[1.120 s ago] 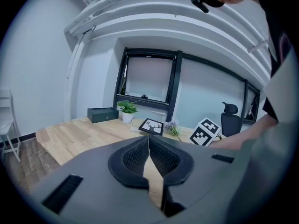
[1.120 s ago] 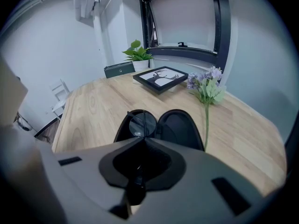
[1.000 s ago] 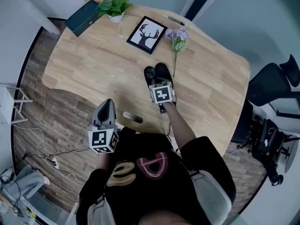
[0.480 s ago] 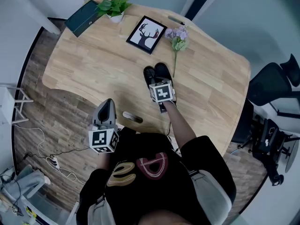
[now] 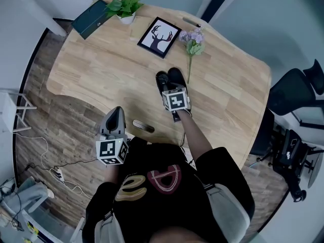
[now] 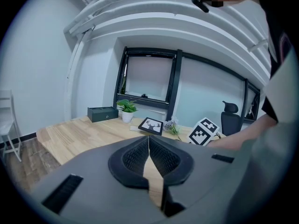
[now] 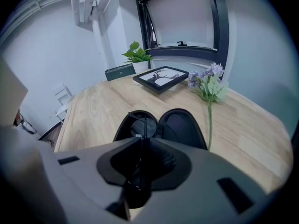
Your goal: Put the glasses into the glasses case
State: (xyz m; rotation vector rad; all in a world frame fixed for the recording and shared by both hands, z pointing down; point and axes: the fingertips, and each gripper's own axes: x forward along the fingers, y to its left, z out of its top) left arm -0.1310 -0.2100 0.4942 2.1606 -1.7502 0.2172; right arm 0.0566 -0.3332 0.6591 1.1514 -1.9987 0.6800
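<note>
Holds the left gripper (image 6: 148,141) by the table's (image 5: 101,70) near edge, jaws together on nothing; farther in, parts the right gripper's (image 7: 142,138) jaws, still narrow, around the glasses (image 7: 141,125) — one lens in the left half of the open glasses case (image 7: 181,127), right half bare.

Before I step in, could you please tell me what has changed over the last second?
The right hand-held gripper is opening its jaws, the glasses between them at the glasses case. The left hand-held gripper stays shut; nothing on the table moved.
</note>
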